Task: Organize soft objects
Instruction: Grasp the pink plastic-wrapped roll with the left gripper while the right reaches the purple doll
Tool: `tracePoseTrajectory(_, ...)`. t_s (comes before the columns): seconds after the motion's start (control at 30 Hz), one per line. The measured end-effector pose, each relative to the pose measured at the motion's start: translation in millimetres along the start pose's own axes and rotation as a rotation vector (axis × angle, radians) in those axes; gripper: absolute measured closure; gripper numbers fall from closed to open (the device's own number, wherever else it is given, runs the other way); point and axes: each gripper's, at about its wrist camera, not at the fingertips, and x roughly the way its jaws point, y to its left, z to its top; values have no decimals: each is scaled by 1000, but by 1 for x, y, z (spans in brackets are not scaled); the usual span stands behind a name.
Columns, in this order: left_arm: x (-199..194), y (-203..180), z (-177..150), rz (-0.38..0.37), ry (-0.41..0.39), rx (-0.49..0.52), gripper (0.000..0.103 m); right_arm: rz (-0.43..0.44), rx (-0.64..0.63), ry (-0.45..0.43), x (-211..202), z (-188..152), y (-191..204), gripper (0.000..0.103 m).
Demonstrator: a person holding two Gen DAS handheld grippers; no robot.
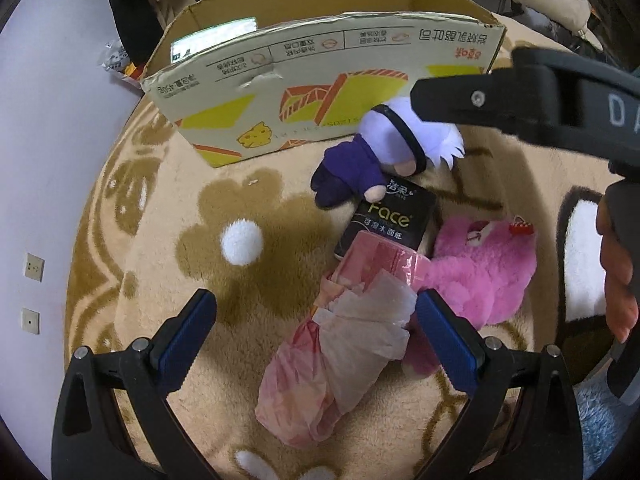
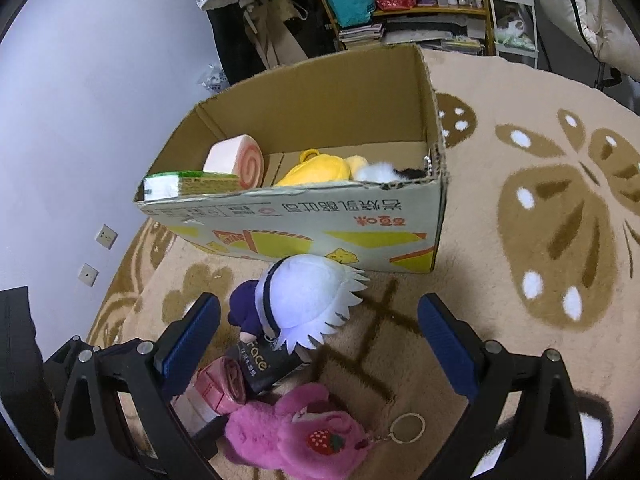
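Both the left gripper (image 1: 316,336) and right gripper (image 2: 320,332) are held with fingers spread, nothing gripped. A pink tissue pack (image 1: 340,344), black tissue pack (image 1: 390,220), white-haired doll (image 2: 304,300) and pink plush (image 2: 296,444) are seen on the carpet (image 2: 540,216), near the cardboard box (image 2: 320,220).

The black tissue pack (image 1: 390,220) is showing "Face" in gold letters, with the white characters 洁柔 above it and 可湿水面纸 below. The cardboard box (image 1: 320,92) is carrying upside-down Chinese print on its near side, too distorted to read surely, beside a red logo at one corner. The right hand-held gripper (image 1: 416,100) is bearing a pale "D" on its black body.
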Motion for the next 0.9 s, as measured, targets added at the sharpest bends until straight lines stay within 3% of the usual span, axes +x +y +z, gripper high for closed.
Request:
tracePoseTrajectory(0.2, 16, 10, 2, 24, 28, -27, 4, -8, 1, 41, 14, 0, 0, 0)
tracePoseTrajectory(0.3, 23, 18, 4, -6, 47, -62, 5, -16, 3, 32, 20, 0, -1, 0)
tracePoseTrajectory(0.4, 30, 29, 6, -67, 82, -123, 18, -18, 6, 31, 25, 1, -2, 1)
tracePoseTrajectory(0.53, 41, 40, 7, -74, 127, -164, 37, -9, 27, 51, 33, 1, -9, 6)
tracePoseTrajectory(0.73, 47, 47, 9, -56, 122, -151, 51, 23, 46, 78, 46, 2, -13, 10)
tracePoseTrajectory(0.9, 39, 46, 11, -68, 109, -166, 57, 44, 28, 84, 50, 3, -8, 23)
